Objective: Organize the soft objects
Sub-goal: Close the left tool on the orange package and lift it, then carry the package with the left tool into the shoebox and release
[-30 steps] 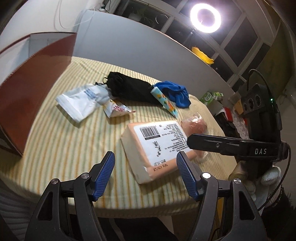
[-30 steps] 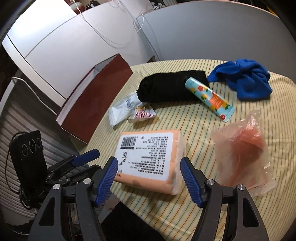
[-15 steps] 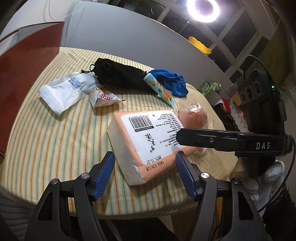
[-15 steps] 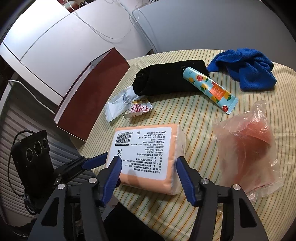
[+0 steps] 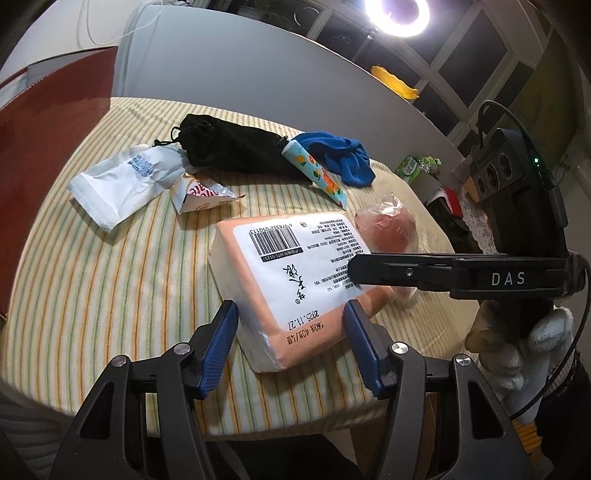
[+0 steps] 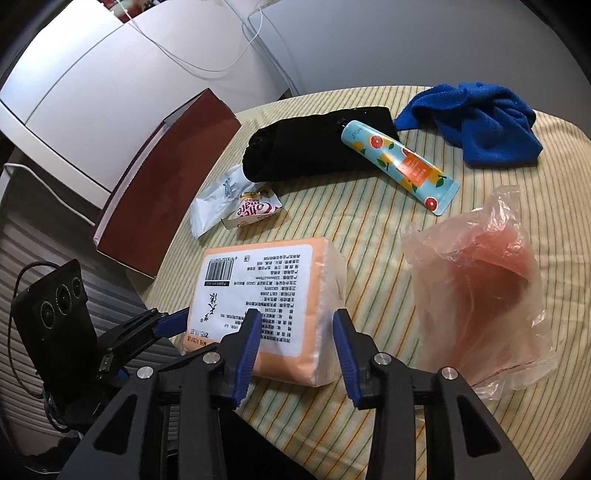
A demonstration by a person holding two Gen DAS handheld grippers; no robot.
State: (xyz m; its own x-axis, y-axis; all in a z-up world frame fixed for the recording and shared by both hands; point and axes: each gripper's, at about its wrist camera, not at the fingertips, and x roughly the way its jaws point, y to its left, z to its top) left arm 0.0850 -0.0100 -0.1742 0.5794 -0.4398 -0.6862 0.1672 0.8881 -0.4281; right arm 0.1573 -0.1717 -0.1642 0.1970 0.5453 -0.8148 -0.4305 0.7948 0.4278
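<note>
The tissue pack (image 5: 295, 280) lies flat on the table (image 5: 110, 280), near its front edge. It looks soft, light and squishy. Both the left gripper (image 5: 290, 334) and right gripper (image 6: 295, 338) are open, holding nothing, around its near end. A gentle squeeze across its short sides should work.

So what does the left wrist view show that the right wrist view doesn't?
Only the left wrist view: the ring light, windows, a yellow item on the sill, a green pack, and the gloved hand holding the right gripper.
Only the right wrist view: white cabinets and the left gripper's camera block.
Both: the tissue pack, black pouch, tube, blue cloth, pink bag, sachets, brown box, striped table.
</note>
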